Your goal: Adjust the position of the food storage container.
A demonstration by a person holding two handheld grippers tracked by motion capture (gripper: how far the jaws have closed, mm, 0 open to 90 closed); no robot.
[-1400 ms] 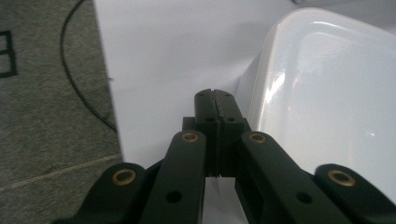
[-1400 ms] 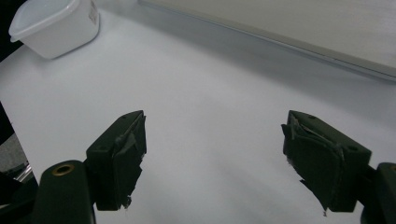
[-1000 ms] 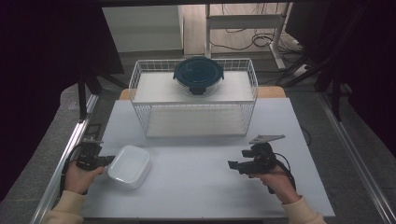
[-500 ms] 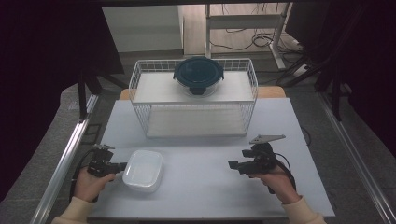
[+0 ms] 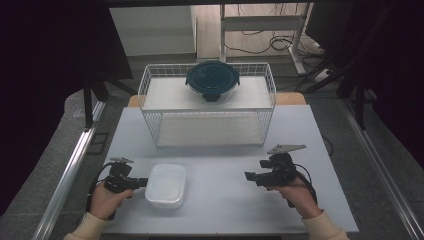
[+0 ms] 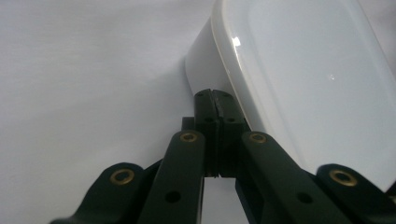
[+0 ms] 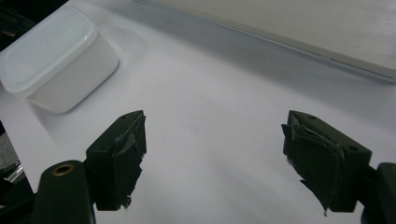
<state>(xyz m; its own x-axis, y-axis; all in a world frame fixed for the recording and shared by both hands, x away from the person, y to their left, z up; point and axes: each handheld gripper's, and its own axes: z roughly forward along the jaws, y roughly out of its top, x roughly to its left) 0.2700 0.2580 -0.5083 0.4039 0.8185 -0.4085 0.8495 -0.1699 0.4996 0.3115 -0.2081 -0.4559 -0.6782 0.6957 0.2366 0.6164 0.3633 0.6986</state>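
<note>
White lidded tub (image 5: 166,184) on table (image 5: 225,210), at your left gripper (image 5: 144,183).
Its jaws pressed together, tips touching the tub's wall; your right gripper (image 5: 248,176) stands wide apart, empty.

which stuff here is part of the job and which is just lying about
In the job:
- white lidded container, pushed across the table by the shut left gripper, whose tips sit against its side
- right gripper, open, waiting over the table

Lying about:
- white wire basket
- round container with dark blue lid on top of the basket
</note>
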